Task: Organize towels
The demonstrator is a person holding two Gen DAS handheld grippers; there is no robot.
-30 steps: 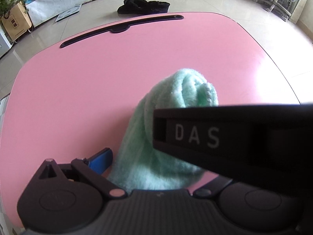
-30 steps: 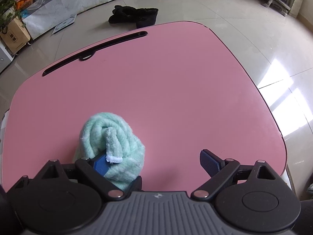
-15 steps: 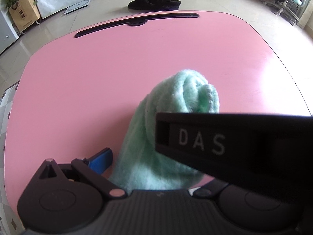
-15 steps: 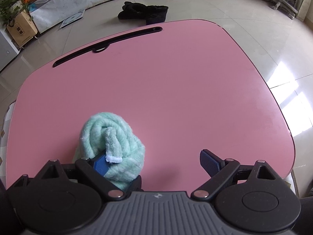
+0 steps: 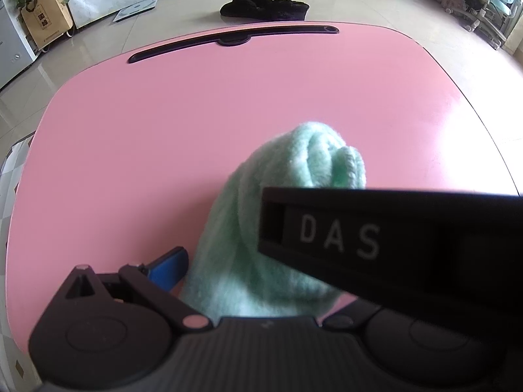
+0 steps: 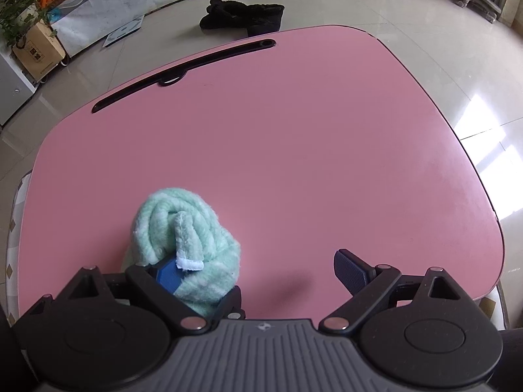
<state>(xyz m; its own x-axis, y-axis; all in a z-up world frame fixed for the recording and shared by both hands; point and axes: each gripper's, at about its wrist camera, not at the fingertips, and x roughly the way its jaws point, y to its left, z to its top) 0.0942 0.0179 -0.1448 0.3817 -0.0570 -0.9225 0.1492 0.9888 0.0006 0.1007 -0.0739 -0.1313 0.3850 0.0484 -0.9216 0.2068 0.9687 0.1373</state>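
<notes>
bench (image 6: 294,150): bare pink top ahead and to the right, open for passage up to the far edge.
slot (image 6: 183,73): long dark groove near the far edge.
towel (image 6: 183,228): rolled mint bundle at the near left, lying against the left finger of the right tongs (image 6: 261,271).
left view: the other tongs' black body blocks the near right; the towel (image 5: 261,228) fills the middle.
</notes>
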